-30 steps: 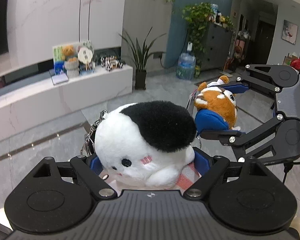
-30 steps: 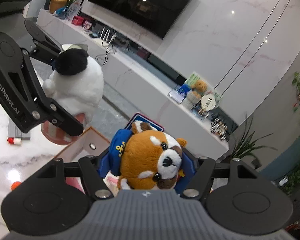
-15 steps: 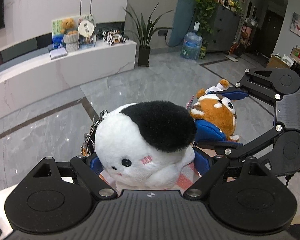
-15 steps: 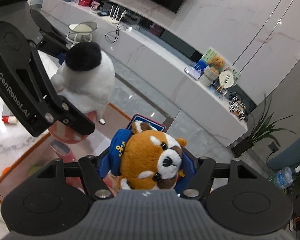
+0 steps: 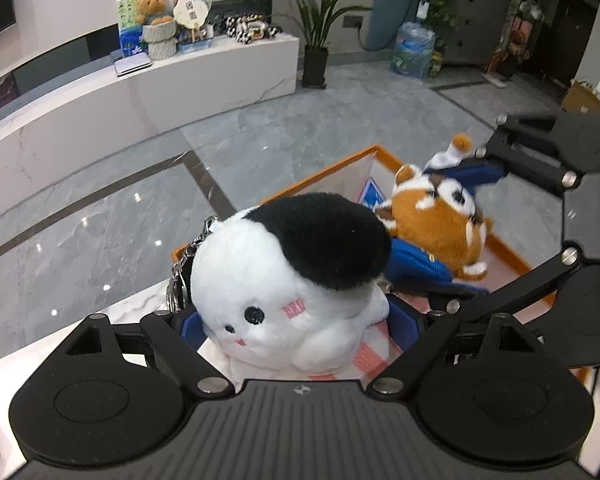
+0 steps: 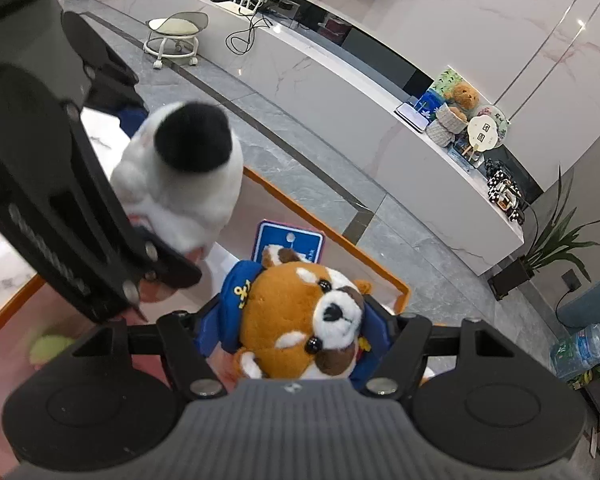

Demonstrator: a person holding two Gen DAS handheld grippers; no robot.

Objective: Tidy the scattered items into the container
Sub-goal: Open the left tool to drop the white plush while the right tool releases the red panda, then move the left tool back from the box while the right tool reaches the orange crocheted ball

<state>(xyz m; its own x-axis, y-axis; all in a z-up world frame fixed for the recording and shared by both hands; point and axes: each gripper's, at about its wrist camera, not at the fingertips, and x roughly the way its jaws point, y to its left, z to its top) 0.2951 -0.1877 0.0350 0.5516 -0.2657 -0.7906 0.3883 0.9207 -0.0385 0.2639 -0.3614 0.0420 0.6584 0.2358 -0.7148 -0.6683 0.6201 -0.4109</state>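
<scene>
- The left gripper [image 5: 300, 320] pinches a round white plush toy [image 5: 284, 280] with a black patch on top, black eyes and pink cheeks; its blue finger pads press into the toy's sides.
- A metal keychain [image 5: 188, 264] hangs from the left side of the white plush toy.
- The right gripper [image 6: 296, 328] pinches a red panda plush [image 6: 300, 320], orange-brown with a white muzzle and a blue sailor cap; its fingers squeeze the toy from both sides.
- Both toys are held in the air above an open container [image 5: 340, 168] with an orange rim and pale walls.
- In the left wrist view the red panda plush sits to the right of the white toy, with the right gripper's black linkage around it.
- Inside the container, a blue card [image 6: 288, 242] leans near the far wall, and a yellow-green ball [image 6: 50, 350] lies on the pinkish floor at the left.
- The container rests on a white marble table [image 5: 100, 312].
- Beyond it lie a grey tiled floor [image 5: 100, 220] and a long white counter [image 6: 340, 92] carrying a teddy bear [image 6: 464, 98], a round fan and small ornaments.
- A potted plant [image 5: 316, 36] and a large water bottle [image 5: 414, 54] stand by the far wall.
</scene>
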